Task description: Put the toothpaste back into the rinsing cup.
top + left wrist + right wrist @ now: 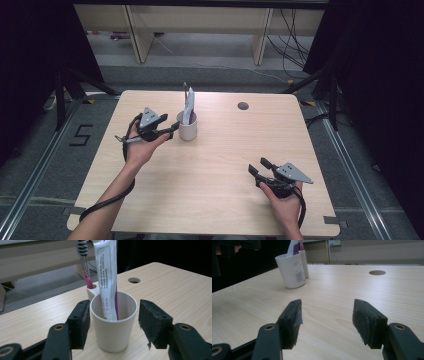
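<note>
High view first: the white cup (187, 127) stands on the table (215, 165) toward twelve o'clock, left of middle, with a toothpaste tube (189, 107) and a toothbrush (185, 92) standing in it. The left gripper (172, 129) sits at the cup's nine o'clock, its jaws spread wide to either side of the cup wall, one pad (83, 320) just beside it and not clearly touching. The right gripper (257, 170) rests near five o'clock, jaws wide and holding nothing. I'd worry the tall, leaning tube makes the cup top-heavy; an uneven squeeze or a nudge from one pad could tip it.
</note>
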A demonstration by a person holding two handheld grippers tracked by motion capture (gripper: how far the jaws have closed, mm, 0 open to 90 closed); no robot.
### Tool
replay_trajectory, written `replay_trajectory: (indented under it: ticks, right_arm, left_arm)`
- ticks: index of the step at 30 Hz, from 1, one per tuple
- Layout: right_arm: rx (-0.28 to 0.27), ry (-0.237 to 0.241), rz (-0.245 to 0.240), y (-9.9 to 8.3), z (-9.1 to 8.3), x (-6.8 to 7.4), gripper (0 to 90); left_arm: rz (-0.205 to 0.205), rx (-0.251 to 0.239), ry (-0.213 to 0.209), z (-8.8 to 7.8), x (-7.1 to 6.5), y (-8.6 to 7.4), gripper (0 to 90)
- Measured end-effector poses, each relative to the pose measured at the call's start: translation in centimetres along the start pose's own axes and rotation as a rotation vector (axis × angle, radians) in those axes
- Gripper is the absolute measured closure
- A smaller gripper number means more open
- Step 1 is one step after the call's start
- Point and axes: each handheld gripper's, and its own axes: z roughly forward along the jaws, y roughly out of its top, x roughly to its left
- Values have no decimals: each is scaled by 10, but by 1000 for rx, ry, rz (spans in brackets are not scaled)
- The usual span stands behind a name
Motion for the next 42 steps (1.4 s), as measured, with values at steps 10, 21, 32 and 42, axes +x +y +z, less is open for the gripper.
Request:
replay_trajectory:
  ticks: [10, 21, 32, 42]
  right_arm:
    - [11, -2, 25, -1, 0, 0, 413]
    - [27, -20, -1, -1, 1, 1, 413]
    - [19, 2, 21, -4, 3, 1, 414]
    - [24, 6, 33, -4, 2, 2, 413]
  left_arm:
    - [-35, 16, 55, -54, 7, -51, 375]
    - [-95, 7, 103, -90, 7, -95, 366]
    - [-86, -2, 122, -97, 5, -115, 348]
    - [-91, 2, 131, -96, 6, -121, 345]
